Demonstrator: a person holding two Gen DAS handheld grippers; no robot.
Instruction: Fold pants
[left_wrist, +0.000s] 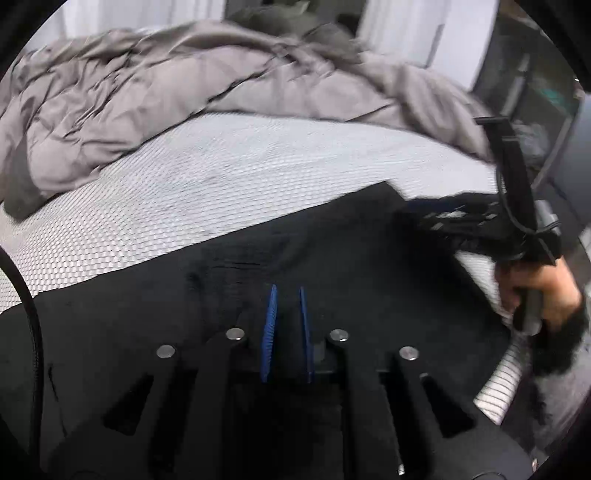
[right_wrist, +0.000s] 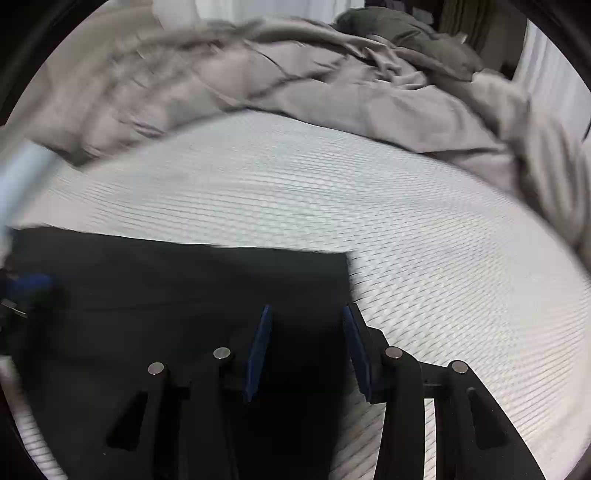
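Left wrist view: black pants (left_wrist: 332, 258) flat on mattress (left_wrist: 221, 177); left gripper (left_wrist: 287, 332) narrowly parted, empty; right gripper (right_wrist: 306, 350) parted at pants' edge, gripping nothing. Mid-fold; next needs an edge pinch.

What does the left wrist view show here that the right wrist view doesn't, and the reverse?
Only the left wrist view shows the person's hand gripping the right claw's handle, and the left claw with a narrow gap over the fabric. Only the right wrist view shows the right claw open wider at the pants' corner. Both show the black pants lying on the white textured mattress, with the rumpled grey duvet behind.
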